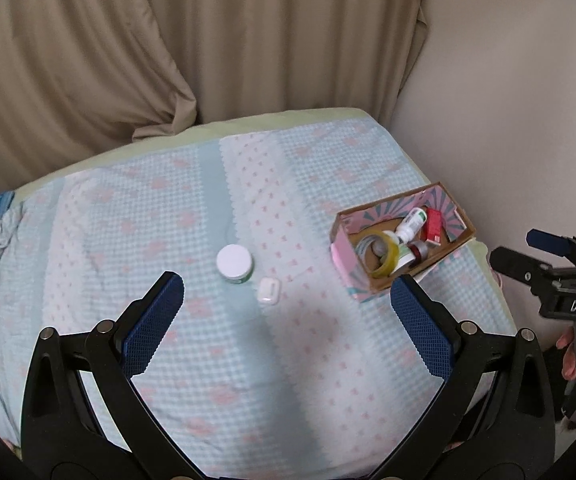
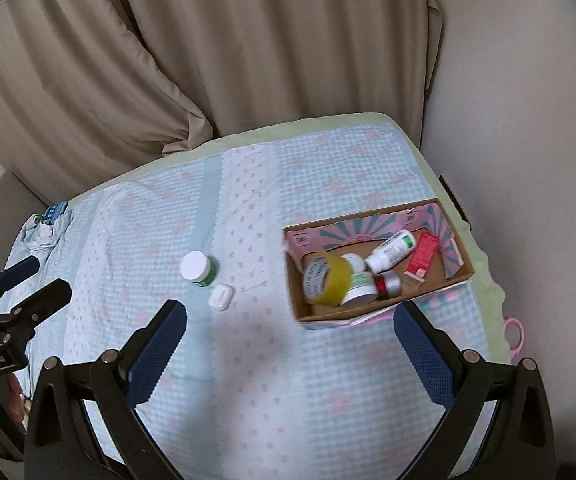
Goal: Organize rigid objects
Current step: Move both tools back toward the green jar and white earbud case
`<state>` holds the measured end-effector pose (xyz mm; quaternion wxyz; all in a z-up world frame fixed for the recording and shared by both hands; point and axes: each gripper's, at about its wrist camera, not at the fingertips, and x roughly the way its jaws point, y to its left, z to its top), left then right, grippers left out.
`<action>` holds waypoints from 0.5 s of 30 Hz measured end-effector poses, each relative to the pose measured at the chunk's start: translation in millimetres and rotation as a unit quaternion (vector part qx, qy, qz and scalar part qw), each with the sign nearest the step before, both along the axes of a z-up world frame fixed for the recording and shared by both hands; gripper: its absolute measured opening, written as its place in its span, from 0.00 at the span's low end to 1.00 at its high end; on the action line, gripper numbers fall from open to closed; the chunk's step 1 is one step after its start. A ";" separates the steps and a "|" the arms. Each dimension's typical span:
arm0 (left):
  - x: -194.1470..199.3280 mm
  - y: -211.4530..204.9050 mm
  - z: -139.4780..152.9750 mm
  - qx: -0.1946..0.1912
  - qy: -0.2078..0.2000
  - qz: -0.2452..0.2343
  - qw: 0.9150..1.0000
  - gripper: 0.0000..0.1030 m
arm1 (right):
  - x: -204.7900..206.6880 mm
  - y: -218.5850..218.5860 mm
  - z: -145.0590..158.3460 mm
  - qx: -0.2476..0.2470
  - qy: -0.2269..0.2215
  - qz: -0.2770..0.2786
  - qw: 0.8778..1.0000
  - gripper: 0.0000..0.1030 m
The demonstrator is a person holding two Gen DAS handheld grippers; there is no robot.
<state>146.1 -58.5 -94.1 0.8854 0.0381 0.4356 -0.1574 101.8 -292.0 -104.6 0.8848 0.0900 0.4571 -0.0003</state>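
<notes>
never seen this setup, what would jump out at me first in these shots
Probably the cardboard box at the right edge of the checked bedspread, packed with a yellow tape roll, a bottle and small containers. Next, the white-lidded jar and small white case lying loose mid-bed, with both grippers open above.

White-lidded green jar (image 1: 235,263) upright beside small white case (image 1: 268,290), outside cardboard box (image 1: 404,272)

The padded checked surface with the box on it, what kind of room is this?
Probably a bedroom or similar home room: a blue-and-pink checked quilted cover over a soft pad, beige pleated curtains behind, and an open cardboard box of household bits.
</notes>
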 end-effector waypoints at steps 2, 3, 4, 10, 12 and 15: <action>4.1 23.1 -2.3 -0.007 0.003 -0.007 1.000 1.00 | -1.9 22.4 -1.4 -0.012 0.006 -0.009 1.000 1.00; 6.9 35.2 -4.2 -0.012 0.004 -0.011 1.000 1.00 | -2.5 30.5 -2.1 -0.015 0.007 -0.014 1.000 1.00; 8.8 44.0 -6.2 -0.014 0.005 -0.014 1.000 1.00 | -3.0 41.8 -2.6 -0.016 0.008 -0.019 1.000 1.00; 33.6 103.5 -26.7 -0.009 0.014 -0.026 1.000 1.00 | -3.5 102.6 -7.7 -0.013 0.018 -0.050 0.998 1.00; 45.4 118.6 -37.7 -0.006 0.022 -0.028 0.999 1.00 | -1.4 121.3 -12.7 -0.020 0.024 -0.053 0.998 1.00; 65.9 133.9 -59.3 0.008 0.038 -0.031 0.999 1.00 | 3.1 143.1 -25.8 -0.022 0.032 -0.049 0.998 1.00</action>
